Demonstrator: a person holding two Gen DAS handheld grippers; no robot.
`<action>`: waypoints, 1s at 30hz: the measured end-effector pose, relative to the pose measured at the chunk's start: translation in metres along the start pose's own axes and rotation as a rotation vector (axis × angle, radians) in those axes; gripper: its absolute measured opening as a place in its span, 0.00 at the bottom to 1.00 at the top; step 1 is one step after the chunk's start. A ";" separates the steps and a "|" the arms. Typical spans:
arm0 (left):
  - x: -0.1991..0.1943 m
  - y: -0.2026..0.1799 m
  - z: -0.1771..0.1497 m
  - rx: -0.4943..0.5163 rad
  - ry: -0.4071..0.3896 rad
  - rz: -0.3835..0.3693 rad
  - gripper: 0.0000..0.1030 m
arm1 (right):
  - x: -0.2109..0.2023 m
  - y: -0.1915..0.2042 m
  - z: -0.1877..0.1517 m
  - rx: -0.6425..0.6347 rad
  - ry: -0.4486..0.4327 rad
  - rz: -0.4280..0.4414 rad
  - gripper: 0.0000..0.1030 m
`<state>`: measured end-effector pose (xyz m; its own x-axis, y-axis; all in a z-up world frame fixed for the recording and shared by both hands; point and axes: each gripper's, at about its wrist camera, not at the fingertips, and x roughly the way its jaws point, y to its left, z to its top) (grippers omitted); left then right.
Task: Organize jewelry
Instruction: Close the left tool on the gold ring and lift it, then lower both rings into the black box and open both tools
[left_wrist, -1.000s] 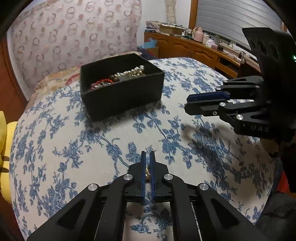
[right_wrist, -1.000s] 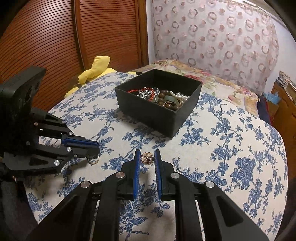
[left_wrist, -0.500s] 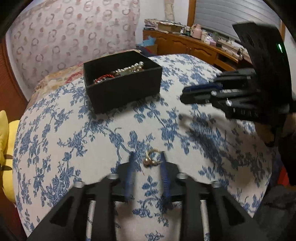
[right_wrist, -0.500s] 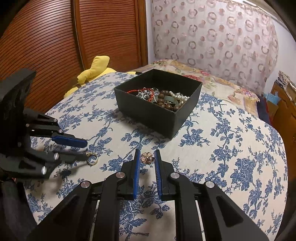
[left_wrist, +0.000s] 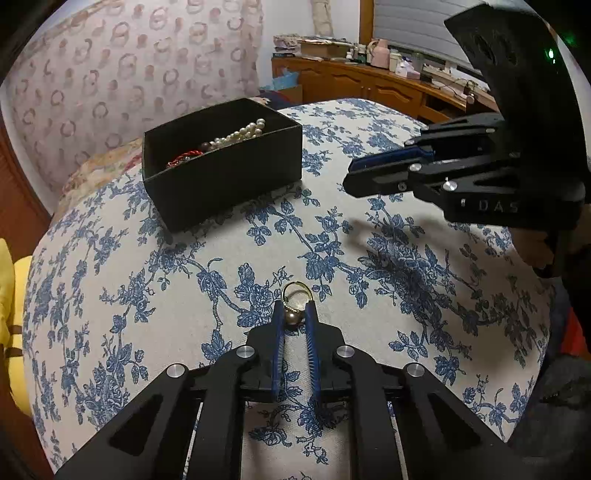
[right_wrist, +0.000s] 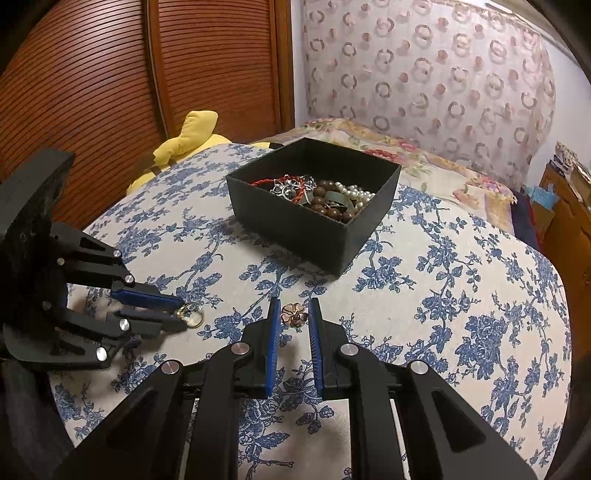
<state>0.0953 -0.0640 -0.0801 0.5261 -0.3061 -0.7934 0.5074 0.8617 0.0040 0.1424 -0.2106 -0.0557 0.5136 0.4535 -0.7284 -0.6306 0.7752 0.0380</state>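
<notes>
On the blue-flowered bedspread (left_wrist: 166, 295), seen from our left wrist, we have our left gripper (left_wrist: 294, 312) closing its jaws around a gold ring (left_wrist: 295, 301); the ring, with a small pearl-like bead, sits between the blue pads, which touch it on both sides. Beyond it stands the black box (left_wrist: 229, 177) holding pearls and red cord. Our right gripper (left_wrist: 354, 177) hangs above the cloth at right.

From our right wrist, the right gripper (right_wrist: 293, 314) has its jaws narrowly apart, gripping nothing, with a copper flower brooch (right_wrist: 293, 314) lying on the cloth just past the tips. At left, the left gripper (right_wrist: 177, 314) meets the gold ring (right_wrist: 192, 314). The black box (right_wrist: 303, 229) stands farther back, full of beads.
</notes>
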 end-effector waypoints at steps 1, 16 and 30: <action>0.000 0.000 0.000 -0.001 0.000 0.000 0.10 | 0.000 0.000 0.000 0.000 0.002 0.000 0.16; -0.020 0.033 0.037 -0.083 -0.133 0.022 0.10 | -0.003 -0.010 0.031 -0.010 -0.060 -0.020 0.16; -0.003 0.086 0.099 -0.137 -0.192 0.083 0.10 | 0.021 -0.037 0.076 0.046 -0.090 -0.013 0.17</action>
<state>0.2048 -0.0293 -0.0171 0.6884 -0.2920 -0.6639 0.3667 0.9299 -0.0288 0.2203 -0.1967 -0.0203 0.5731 0.4797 -0.6644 -0.5976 0.7994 0.0617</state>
